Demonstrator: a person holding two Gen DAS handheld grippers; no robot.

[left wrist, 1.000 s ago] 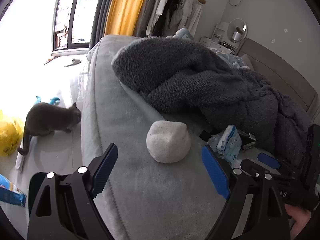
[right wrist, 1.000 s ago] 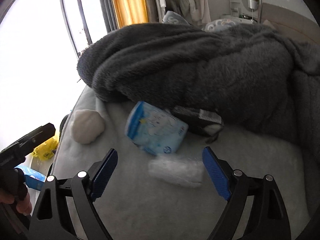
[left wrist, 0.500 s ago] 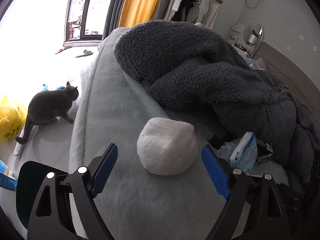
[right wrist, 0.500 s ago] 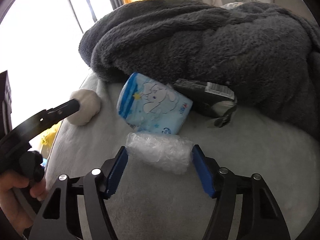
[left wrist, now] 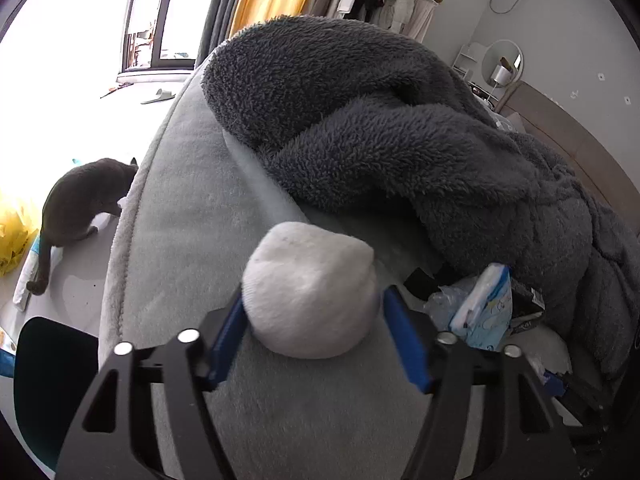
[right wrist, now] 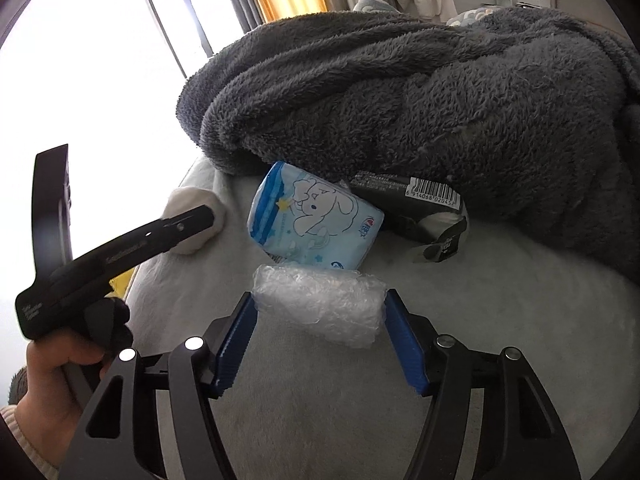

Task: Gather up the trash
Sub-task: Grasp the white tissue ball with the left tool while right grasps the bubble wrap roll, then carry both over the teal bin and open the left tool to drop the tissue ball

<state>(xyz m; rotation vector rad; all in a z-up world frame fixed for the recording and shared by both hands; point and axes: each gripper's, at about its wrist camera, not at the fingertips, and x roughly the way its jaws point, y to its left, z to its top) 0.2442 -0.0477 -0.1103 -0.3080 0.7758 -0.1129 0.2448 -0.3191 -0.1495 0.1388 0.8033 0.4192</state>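
A white wad (left wrist: pixel 310 294) lies on the pale grey bed cover (left wrist: pixel 192 216). My left gripper (left wrist: pixel 316 320) has its blue pads against both sides of the wad. A clear bubble-wrap roll (right wrist: pixel 320 304) lies between the pads of my right gripper (right wrist: pixel 320 320), which touch both its ends. Behind it lie a blue tissue pack (right wrist: pixel 316 220) and a black wrapper (right wrist: pixel 416 208). The left gripper's body and the wad (right wrist: pixel 192 224) show at the left of the right wrist view.
A dark grey fleece blanket (left wrist: pixel 380 132) is heaped across the bed behind the items. A grey cat (left wrist: pixel 80 208) stands on the floor left of the bed, near a yellow bag (left wrist: pixel 14 236). A dark chair edge (left wrist: pixel 44 380) is at lower left.
Both grippers moved forward and narrowed from wide open. The left one now clasps the white wad, the right one the bubble-wrap roll. The cat turned toward the bed.
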